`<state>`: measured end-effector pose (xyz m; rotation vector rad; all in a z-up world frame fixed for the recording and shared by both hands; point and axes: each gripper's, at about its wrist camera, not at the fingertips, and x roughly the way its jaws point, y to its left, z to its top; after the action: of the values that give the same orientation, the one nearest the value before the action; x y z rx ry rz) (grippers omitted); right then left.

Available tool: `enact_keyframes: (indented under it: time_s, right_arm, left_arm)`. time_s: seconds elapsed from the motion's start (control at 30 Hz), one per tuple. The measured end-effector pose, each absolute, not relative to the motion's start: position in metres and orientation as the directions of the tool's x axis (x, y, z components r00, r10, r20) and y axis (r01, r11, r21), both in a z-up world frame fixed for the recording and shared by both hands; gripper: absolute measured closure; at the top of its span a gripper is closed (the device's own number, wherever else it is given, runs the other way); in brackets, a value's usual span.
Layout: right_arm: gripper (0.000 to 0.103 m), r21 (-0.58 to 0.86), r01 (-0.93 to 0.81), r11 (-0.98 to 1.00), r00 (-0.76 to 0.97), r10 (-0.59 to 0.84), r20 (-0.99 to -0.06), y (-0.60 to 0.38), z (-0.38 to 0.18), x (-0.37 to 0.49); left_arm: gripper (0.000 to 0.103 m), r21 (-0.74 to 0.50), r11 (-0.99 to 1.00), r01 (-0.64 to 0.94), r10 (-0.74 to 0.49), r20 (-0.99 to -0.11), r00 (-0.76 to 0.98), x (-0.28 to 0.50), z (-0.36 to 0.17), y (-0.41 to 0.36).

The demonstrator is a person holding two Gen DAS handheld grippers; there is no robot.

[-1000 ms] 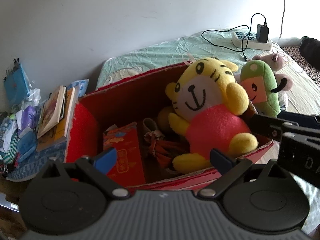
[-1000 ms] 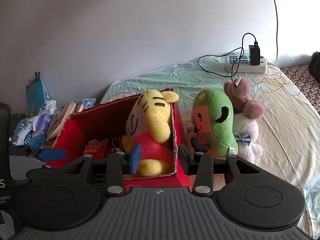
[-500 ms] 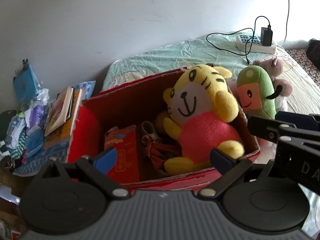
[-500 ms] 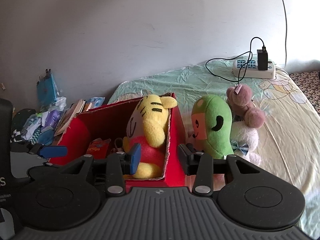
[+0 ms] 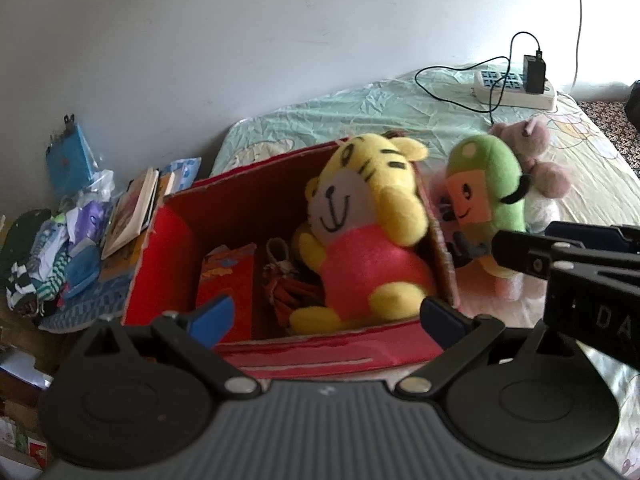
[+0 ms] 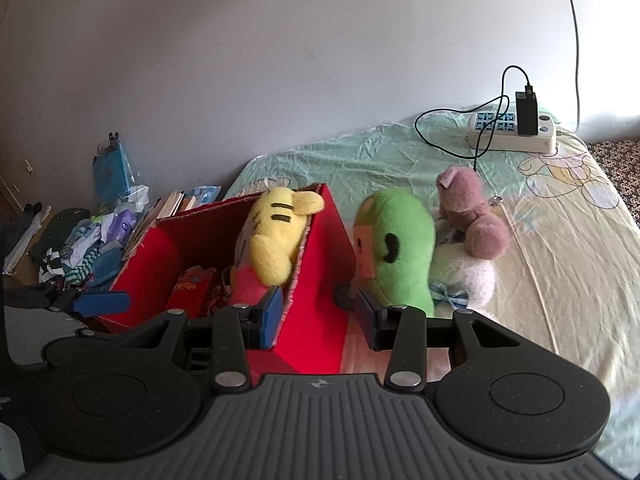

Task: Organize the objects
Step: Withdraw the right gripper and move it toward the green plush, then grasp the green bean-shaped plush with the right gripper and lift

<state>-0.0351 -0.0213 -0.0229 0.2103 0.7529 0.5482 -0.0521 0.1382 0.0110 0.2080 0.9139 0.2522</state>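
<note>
One red box (image 5: 328, 354) on the bed holds one yellow tiger plush (image 5: 360, 240); three plush toys (green (image 6: 396, 252), pink (image 6: 472, 216), white (image 6: 468, 280)) stand just beside it. Left gripper (image 5: 326, 314) and right gripper (image 6: 318, 316) both gape, empty; only the left wrist view shows the tiger's face.

Yellow tiger plush (image 5: 360, 236) sits upright inside the open red box (image 5: 320, 354), against its right wall. Green plush (image 6: 396, 252) stands just outside that wall.

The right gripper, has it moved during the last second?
Yes. The right gripper pulled back and up: the power strip, fixed on the bed, sits lower and farther right in its view.
</note>
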Motion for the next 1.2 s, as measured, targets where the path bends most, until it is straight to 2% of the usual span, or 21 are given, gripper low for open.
enact_keyframes:
  time_s: [0.3, 0.57, 0.9, 1.0, 1.2]
  right_arm:
    - [0.059, 0.391, -0.354, 0.849, 0.587, 0.528, -0.614, -0.068, -0.039, -0.022]
    - [0.059, 0.432, -0.295, 0.852, 0.559, 0.521, -0.645, -0.105, -0.06, -0.008]
    - [0.058, 0.466, -0.404, 0.787, 0.47, 0.616, -0.632, -0.091, -0.077, 0.025]
    - [0.052, 0.452, -0.446, 0.773, 0.452, 0.63, -0.632, -0.076, -0.082, 0.034]
    - [0.051, 0.465, -0.457, 0.758, 0.415, 0.644, -0.642, -0.052, -0.097, 0.055]
  left_arm:
    - [0.003, 0.249, 0.968, -0.042, 0.221, -0.757, 0.615, -0.061, 0.005, 0.091]
    - [0.006, 0.125, 0.989, 0.079, 0.048, -0.775, 0.63, -0.058, -0.017, 0.058]
    - [0.007, 0.064, 0.99, 0.127, -0.032, -0.766, 0.641, -0.058, -0.054, 0.05]
    - [0.007, 0.026, 0.994, 0.108, -0.047, -0.782, 0.621, -0.056, -0.062, 0.055]
    - [0.007, -0.026, 0.995, 0.098, -0.081, -0.785, 0.614, -0.06, -0.066, 0.057]
